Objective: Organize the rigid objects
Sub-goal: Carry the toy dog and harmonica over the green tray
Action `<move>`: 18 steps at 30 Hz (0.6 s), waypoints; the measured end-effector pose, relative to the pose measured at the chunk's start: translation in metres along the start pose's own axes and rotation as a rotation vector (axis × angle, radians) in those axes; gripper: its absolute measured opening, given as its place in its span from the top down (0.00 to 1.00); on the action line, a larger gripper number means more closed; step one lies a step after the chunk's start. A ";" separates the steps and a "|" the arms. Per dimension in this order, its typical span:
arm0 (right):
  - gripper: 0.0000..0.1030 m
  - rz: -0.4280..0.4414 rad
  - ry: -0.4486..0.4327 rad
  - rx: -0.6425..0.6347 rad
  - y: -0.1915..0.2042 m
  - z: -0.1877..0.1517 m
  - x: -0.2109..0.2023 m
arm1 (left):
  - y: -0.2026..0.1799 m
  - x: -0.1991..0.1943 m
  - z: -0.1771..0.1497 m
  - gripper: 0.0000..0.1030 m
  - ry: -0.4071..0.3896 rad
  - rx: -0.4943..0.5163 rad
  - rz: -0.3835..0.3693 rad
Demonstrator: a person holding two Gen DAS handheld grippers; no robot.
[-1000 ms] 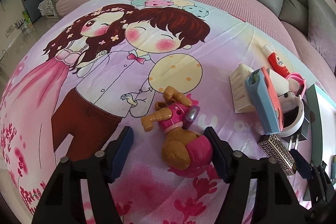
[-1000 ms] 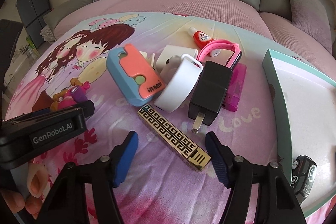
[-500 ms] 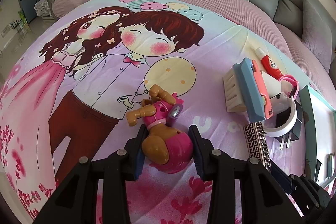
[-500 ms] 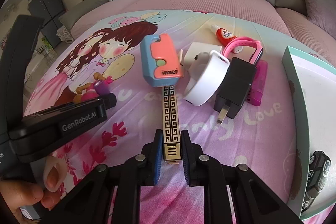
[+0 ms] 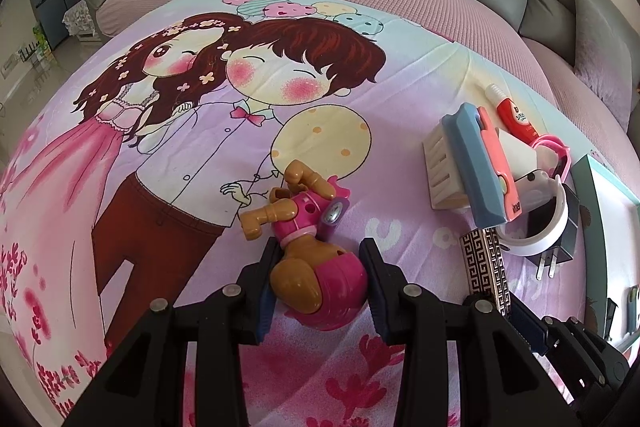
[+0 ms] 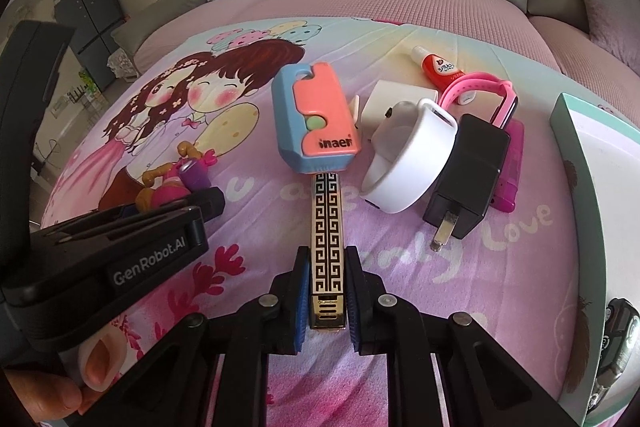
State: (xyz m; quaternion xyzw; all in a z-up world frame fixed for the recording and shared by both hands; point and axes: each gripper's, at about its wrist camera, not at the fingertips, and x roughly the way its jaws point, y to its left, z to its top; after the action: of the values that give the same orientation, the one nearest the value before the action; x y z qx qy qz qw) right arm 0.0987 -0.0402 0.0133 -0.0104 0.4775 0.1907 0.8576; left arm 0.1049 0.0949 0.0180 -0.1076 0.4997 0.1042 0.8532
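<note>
We've got the left gripper (image 5: 318, 281) pinching the toy dog's (image 5: 316, 267) pink-helmeted head, & the right gripper (image 6: 326, 297) clamped on the gold Greek-key bar (image 6: 326, 247).

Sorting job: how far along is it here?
Early. Done: only a small car lies in the box. In hand: left tool is shut on the toy dog, right tool on the patterned bar. Left: charger, white band, pink watch, glue tube.
</note>
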 end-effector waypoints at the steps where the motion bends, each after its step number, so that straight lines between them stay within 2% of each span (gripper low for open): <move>1: 0.83 -0.002 -0.002 -0.001 0.000 0.000 0.001 | 0.000 0.000 0.000 0.61 0.000 0.001 0.000; 11: 0.84 -0.023 -0.020 -0.014 0.004 0.001 0.001 | -0.001 0.000 0.000 0.61 -0.003 0.003 0.004; 15: 0.84 -0.026 -0.020 -0.021 0.005 0.001 -0.005 | 0.002 -0.003 0.001 0.61 -0.006 -0.009 -0.012; 18: 0.84 -0.017 -0.051 -0.009 0.003 0.003 -0.018 | 0.003 -0.010 0.002 0.61 -0.023 -0.011 -0.025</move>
State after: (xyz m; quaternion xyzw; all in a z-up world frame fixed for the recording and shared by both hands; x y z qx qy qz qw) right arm 0.0918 -0.0429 0.0305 -0.0135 0.4545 0.1856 0.8711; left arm 0.1013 0.0979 0.0274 -0.1173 0.4878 0.0977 0.8595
